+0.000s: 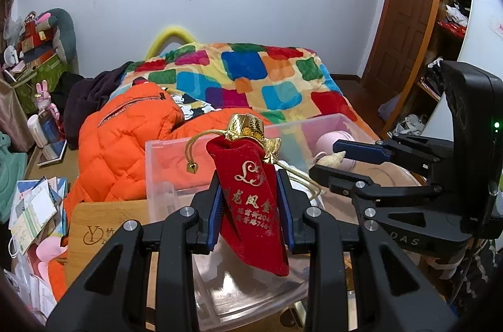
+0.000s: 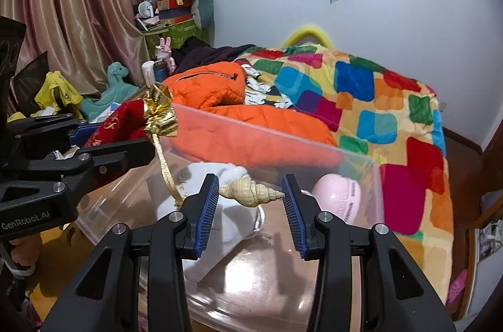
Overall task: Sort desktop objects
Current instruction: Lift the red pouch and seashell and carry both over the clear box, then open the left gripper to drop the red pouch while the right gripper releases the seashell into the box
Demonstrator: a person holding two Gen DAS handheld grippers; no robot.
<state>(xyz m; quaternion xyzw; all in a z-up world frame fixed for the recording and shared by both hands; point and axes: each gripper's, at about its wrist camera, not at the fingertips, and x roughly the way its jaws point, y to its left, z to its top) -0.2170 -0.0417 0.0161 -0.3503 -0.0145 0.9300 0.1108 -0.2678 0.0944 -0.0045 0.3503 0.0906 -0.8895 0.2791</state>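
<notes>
Over the clear bin (image 2: pixel 361 171), carried both loads for the drop: left tool (image 1: pixel 251 215) pinching red pouch (image 1: pixel 251 206), right tool (image 2: pixel 251 196) clamping seashell (image 2: pixel 248 192) end to end.

The left gripper (image 1: pixel 251 206) points down and forward, its blue pads squeezed tight on a red pouch (image 1: pixel 251 200). Just to its right, the right gripper (image 2: pixel 250 200) pinches a shell (image 2: pixel 248 192) end to end

wooden desk (image 2: pixel 56 240) under a clear plastic bin (image 2: pixel 361 162); beyond, bed with patchwork blanket (image 1: pixel 251 74), orange jacket (image 1: pixel 125 143)
</notes>
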